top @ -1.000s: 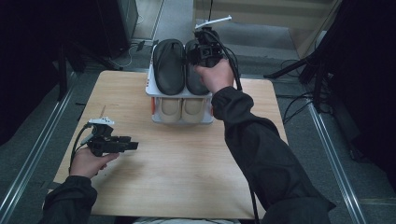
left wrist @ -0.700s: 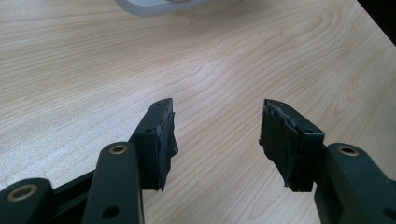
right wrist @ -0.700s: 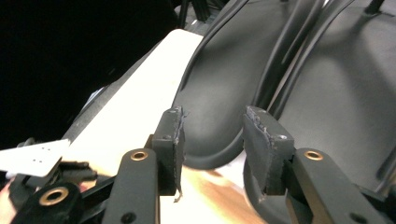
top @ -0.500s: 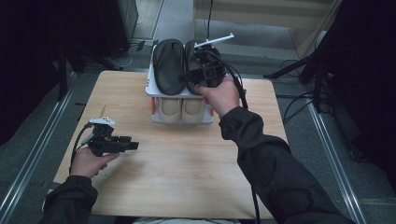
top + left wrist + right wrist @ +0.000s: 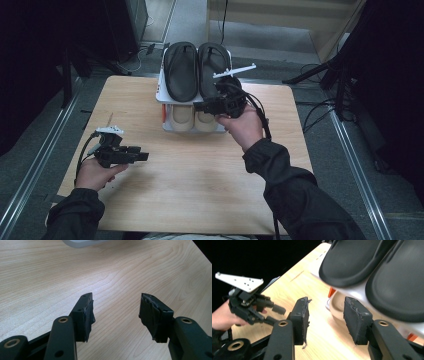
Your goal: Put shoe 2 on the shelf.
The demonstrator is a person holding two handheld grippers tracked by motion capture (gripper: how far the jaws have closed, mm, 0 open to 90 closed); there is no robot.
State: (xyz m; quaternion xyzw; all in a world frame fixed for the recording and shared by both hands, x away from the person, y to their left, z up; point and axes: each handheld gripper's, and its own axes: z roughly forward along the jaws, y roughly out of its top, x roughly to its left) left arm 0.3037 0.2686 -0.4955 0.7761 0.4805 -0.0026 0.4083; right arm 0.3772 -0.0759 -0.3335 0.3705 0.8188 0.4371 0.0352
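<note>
Wooden table (image 5: 200,185) sits in a dark room w/ grey carpet and metal floor rails either side. At its far edge stands a white two-tier rack (image 5: 161,90). Black sandals (image 5: 197,70) lie as a pair side by side on the top tier, long axes running away from the person, soles down; tan shoes (image 5: 194,117) sit on the tier below, rounded ends facing the person. No readable writing or brand on any of it.

Right gripper (image 5: 206,106) is just in front of the rack, near the sandals' near ends, jaws spread and just been opening, nothing btwn them. Left gripper (image 5: 144,156) hovers low over the table's left side, well apart from the rack, jaws spread, empty.
</note>
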